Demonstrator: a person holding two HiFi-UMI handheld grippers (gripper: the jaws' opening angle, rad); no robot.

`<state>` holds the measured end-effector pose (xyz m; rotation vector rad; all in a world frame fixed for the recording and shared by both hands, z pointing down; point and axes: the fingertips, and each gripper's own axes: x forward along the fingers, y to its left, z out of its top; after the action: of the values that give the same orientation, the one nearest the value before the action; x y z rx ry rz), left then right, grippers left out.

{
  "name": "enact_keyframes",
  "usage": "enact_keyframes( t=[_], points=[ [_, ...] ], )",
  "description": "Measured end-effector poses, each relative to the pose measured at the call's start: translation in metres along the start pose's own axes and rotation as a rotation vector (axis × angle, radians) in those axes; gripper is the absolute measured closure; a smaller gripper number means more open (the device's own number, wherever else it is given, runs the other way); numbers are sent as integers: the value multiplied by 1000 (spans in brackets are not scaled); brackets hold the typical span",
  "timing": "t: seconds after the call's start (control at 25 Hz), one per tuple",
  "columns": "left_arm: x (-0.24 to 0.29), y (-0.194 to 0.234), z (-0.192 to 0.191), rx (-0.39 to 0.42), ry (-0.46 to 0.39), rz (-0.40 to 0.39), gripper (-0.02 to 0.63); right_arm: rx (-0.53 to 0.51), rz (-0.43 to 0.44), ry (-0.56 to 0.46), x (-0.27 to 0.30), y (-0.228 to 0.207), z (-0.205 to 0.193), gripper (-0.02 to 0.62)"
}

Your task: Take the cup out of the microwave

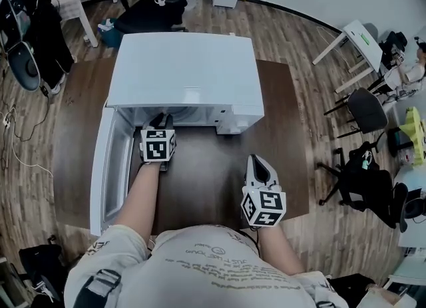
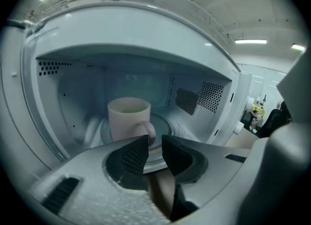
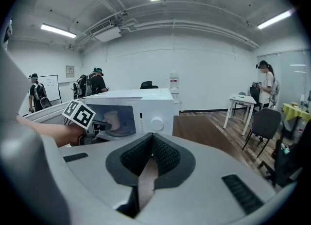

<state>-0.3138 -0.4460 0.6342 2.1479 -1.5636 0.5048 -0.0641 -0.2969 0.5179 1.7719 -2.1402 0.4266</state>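
Observation:
A pale cup (image 2: 127, 117) stands upright on the glass turntable (image 2: 165, 127) inside the white microwave (image 1: 186, 74), its handle turned toward me. My left gripper (image 2: 154, 144) is at the oven's mouth, its jaws a narrow gap apart with the tips just short of the handle, holding nothing. From above, the left gripper (image 1: 160, 122) reaches into the opening. The right gripper (image 1: 257, 161) hovers over the brown table (image 1: 206, 173) in front of the oven's right side, shut and empty. Along the right gripper (image 3: 152, 139) I see the cup (image 3: 112, 118) through the opening.
The microwave door (image 1: 110, 167) is swung open to the left, beside my left arm. The control panel with a knob (image 3: 156, 124) is at the oven's right. Chairs (image 1: 366, 110) and small white tables (image 1: 356, 44) stand around on the wood floor; people stand far off.

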Motion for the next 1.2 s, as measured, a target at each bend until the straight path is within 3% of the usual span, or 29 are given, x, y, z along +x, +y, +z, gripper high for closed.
enact_keyframes(
  t=[0.36, 0.52, 0.68, 0.92, 1.2],
  points=[
    [24, 2, 5, 33, 1, -5, 525, 8, -42, 36, -1, -9, -15, 581],
    [32, 3, 2, 111, 1, 12, 525, 10, -52, 49, -2, -12, -19, 580],
    [37, 1, 1, 130, -9, -8, 525, 11, -65, 64, -4, -16, -23, 580],
    [43, -9, 5, 303, -49, -9, 525, 0, -69, 81, -4, -15, -28, 580],
    [44, -12, 9, 326, -108, -3, 572, -6, -78, 92, -5, -14, -30, 581]
  ],
)
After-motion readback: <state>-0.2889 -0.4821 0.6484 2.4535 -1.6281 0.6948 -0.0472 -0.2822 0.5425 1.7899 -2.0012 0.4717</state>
